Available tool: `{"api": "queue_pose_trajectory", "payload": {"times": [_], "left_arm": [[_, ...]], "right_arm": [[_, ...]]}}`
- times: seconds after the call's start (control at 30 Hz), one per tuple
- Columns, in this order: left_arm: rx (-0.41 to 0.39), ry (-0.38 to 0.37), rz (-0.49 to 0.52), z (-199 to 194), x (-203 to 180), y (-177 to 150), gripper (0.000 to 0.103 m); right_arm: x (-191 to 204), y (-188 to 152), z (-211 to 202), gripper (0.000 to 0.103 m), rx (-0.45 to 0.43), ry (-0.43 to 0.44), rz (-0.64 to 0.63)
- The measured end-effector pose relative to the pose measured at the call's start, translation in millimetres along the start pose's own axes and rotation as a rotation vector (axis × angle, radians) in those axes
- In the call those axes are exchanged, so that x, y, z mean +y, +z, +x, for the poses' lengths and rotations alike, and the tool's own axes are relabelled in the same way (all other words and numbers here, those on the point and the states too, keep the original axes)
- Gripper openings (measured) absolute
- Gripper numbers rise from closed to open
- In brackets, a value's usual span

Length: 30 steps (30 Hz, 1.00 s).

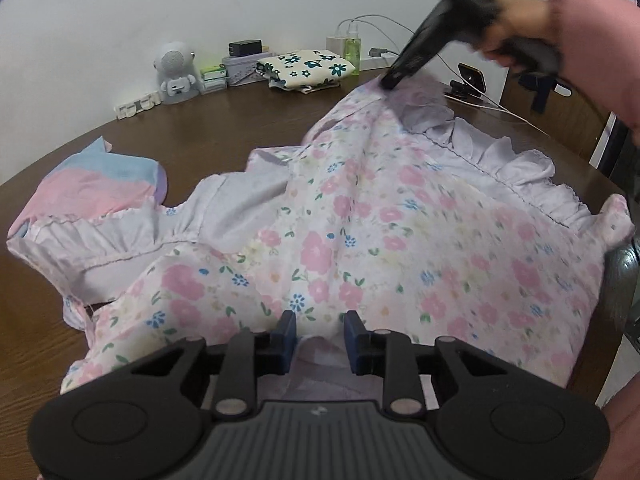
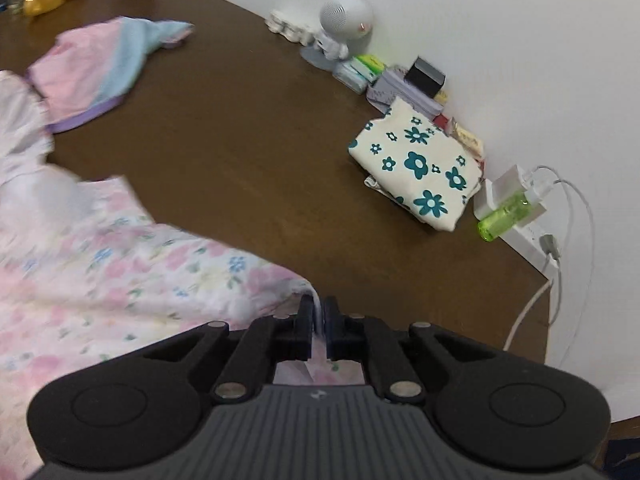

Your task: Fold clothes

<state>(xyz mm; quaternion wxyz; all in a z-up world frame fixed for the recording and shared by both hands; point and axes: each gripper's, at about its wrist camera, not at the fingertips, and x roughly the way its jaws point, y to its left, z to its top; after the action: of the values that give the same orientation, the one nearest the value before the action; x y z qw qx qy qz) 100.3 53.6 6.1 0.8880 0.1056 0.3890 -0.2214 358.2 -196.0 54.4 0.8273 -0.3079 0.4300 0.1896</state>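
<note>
Left wrist view: a floral dress (image 1: 360,240), pale with pink and blue flowers and lilac ruffled edging, lies spread and rumpled across the centre of the dark wooden bench (image 1: 208,132). The left gripper (image 1: 320,326) sits at the bottom centre of the frame with its blue-padded jaws apart; cloth of the dress lies between and beneath them, but the pads do not press on it. At upper right, a hand (image 1: 516,28) in a pink sleeve (image 1: 600,40) carries the right gripper (image 1: 390,80), whose tip meets the far corner of the dress and lifts it into a peak.

Right wrist view: the right gripper (image 2: 319,312) has its jaws together, clamped on a thin fold of the dress (image 2: 120,260), which trails off blurred toward the lower left.

A pink, blue and lilac garment (image 1: 100,188) lies at left, its near edge under the ruffle of the dress. Along the wall stand a folded cream cloth with teal flowers (image 2: 420,168), a small white robot-shaped speaker (image 2: 344,28), a green bottle (image 2: 504,216) beside a white charger with cables (image 2: 516,188), and a stack of small boxes (image 2: 400,84).
</note>
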Motion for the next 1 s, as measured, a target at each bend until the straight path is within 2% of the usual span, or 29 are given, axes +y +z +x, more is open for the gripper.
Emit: {"api": "queue_pose_trajectory", "payload": {"times": [0.03,0.07,0.1,0.17,0.27,0.33,0.43,0.5,0.6,0.63,0.67,0.7,0.77,0.8,0.87,0.93,0.97,1.0], "left_arm": [[0.000,-0.001,-0.005,-1,0,0,0.027],[0.000,-0.003,-0.011,-2,0,-1,0.029],[-0.011,-0.012,-0.020,-7,2,-1,0.038],[-0.053,-0.022,-0.049,-23,8,2,0.047],[-0.146,0.014,-0.139,-56,35,8,0.064],[-0.193,0.068,-0.203,-75,59,11,0.075],[-0.158,0.218,-0.292,-76,102,12,0.076],[-0.109,0.255,-0.357,-64,128,9,0.075],[-0.072,0.198,-0.444,-41,151,6,0.073],[-0.067,0.185,-0.455,-34,154,8,0.067],[-0.062,0.174,-0.465,-26,156,9,0.058],[-0.058,0.173,-0.461,-20,156,12,0.033],[-0.044,0.192,-0.446,-8,154,18,0.006],[-0.047,0.213,-0.443,-5,153,20,0.008],[-0.066,0.218,-0.458,-10,153,19,0.018],[-0.098,0.206,-0.461,-29,151,11,0.075],[-0.119,0.208,-0.455,-41,148,6,0.082],[-0.149,0.217,-0.428,-55,143,-2,0.082]], "right_arm": [[2,2,8,0.009,0.009,-0.009,0.008],[4,2,16,0.017,0.017,-0.020,0.015],[6,2,20,0.039,0.021,-0.037,0.025],[6,-1,15,0.056,-0.003,-0.057,0.050],[-8,-18,-19,0.056,-0.089,0.012,0.185],[-7,-34,-45,0.056,-0.139,0.078,0.219],[20,-65,-74,0.057,-0.167,0.107,0.161],[39,-87,-79,0.058,-0.154,0.115,0.130],[60,-113,-76,0.058,-0.121,0.147,0.136],[65,-121,-74,0.058,-0.113,0.158,0.147],[70,-127,-74,0.058,-0.110,0.163,0.157],[74,-133,-73,0.057,-0.109,0.168,0.168],[80,-139,-80,0.057,-0.123,0.179,0.181],[84,-141,-84,0.057,-0.130,0.184,0.187],[91,-144,-98,0.057,-0.161,0.202,0.183],[99,-147,-116,0.058,-0.197,0.223,0.164],[103,-148,-123,0.058,-0.210,0.233,0.153],[105,-149,-128,0.059,-0.221,0.241,0.145]]}}
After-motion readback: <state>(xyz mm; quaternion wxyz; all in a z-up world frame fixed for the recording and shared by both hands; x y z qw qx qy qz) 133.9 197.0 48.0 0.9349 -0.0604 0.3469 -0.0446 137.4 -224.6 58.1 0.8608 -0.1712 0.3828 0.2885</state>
